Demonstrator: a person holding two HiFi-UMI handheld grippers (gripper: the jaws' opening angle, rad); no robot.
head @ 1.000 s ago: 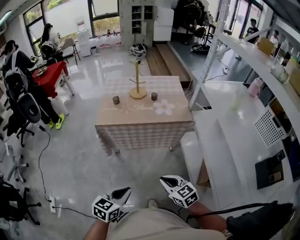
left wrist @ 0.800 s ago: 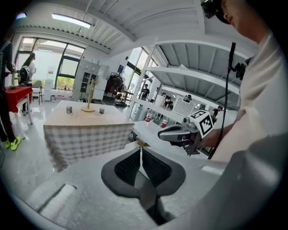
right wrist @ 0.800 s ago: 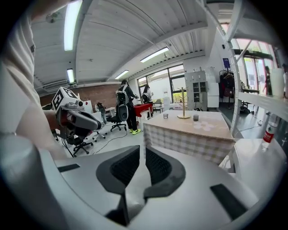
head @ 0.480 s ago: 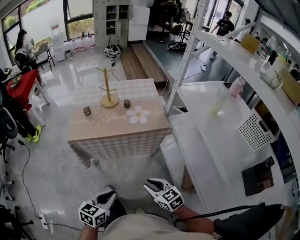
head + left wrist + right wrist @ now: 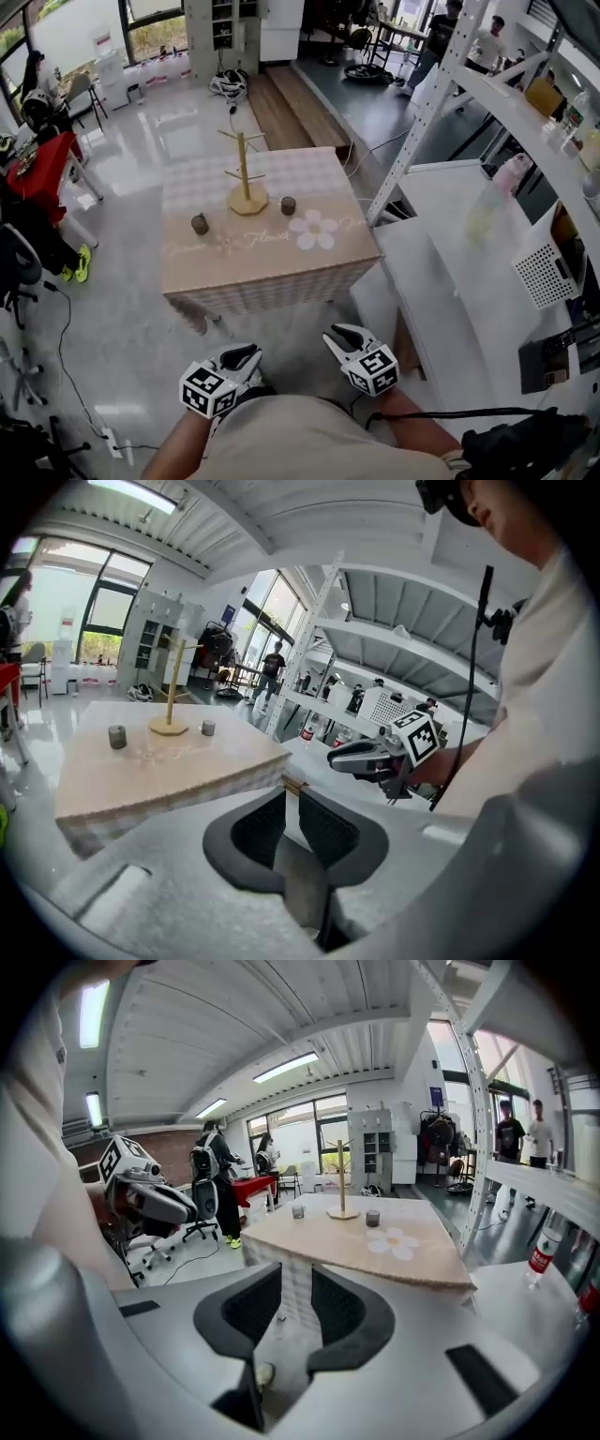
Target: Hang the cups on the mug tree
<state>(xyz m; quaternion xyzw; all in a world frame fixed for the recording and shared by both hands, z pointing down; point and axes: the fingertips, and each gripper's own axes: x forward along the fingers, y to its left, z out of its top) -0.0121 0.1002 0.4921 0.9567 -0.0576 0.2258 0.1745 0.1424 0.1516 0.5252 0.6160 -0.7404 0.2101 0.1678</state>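
A wooden mug tree [image 5: 247, 173] stands on the beige flower-print table [image 5: 262, 267], well ahead of me. Two small dark cups sit on the tabletop, one cup [image 5: 200, 224] left of the tree's base and the other cup [image 5: 288, 205] right of it. Both grippers are held low in front of the body, far short of the table. My left gripper [image 5: 239, 356] is open by a narrow slit and empty. My right gripper [image 5: 345, 335] has just been opening and is open with nothing between its pads. The right gripper view shows the tree [image 5: 341, 1180] and both cups [image 5: 298, 1211], [image 5: 372, 1218].
White shelving [image 5: 450, 281] and a slanted metal rack post [image 5: 422, 122] run along the right, close to the table's corner. At the left are a red table [image 5: 37, 173], office chairs [image 5: 14, 262] and a floor cable [image 5: 66, 328]. People stand at the room's back.
The table and mug tree have come nearer and look larger in the head view. Both grippers moved forward with the person and stay low near the body.
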